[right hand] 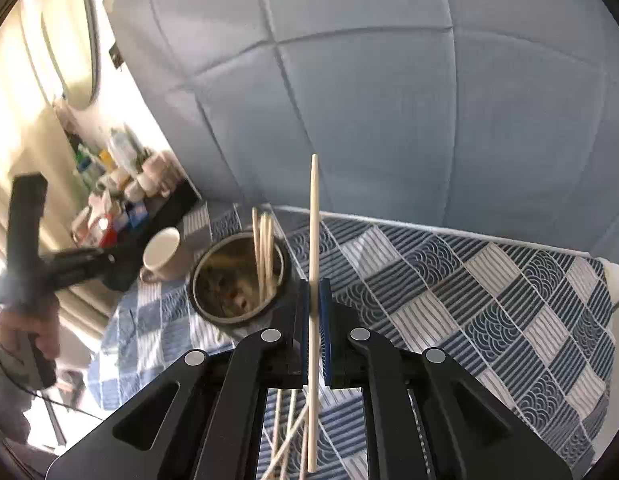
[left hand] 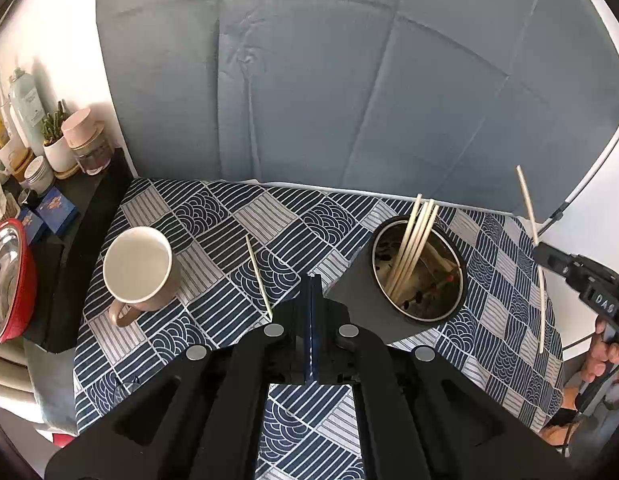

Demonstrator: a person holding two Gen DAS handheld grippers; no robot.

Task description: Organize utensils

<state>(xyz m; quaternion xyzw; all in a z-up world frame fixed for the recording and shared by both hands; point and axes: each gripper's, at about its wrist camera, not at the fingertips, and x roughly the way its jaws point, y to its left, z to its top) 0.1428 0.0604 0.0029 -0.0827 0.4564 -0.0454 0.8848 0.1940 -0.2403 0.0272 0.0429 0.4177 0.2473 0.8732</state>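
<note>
My left gripper hangs shut over the patterned cloth with nothing between its pads. A single pale chopstick lies on the cloth just to its left. To the right stands a dark metal holder with several chopsticks leaning in it. My right gripper is shut on one chopstick, held upright above the cloth. The holder stands just left of it. From the left wrist view, the right gripper and its chopstick are at the table's right edge.
A beige mug stands at the left of the cloth. A cluttered shelf with jars, a plant and a red-rimmed bowl flanks the table's left. More loose chopsticks lie under the right gripper. A grey-blue backdrop rises behind.
</note>
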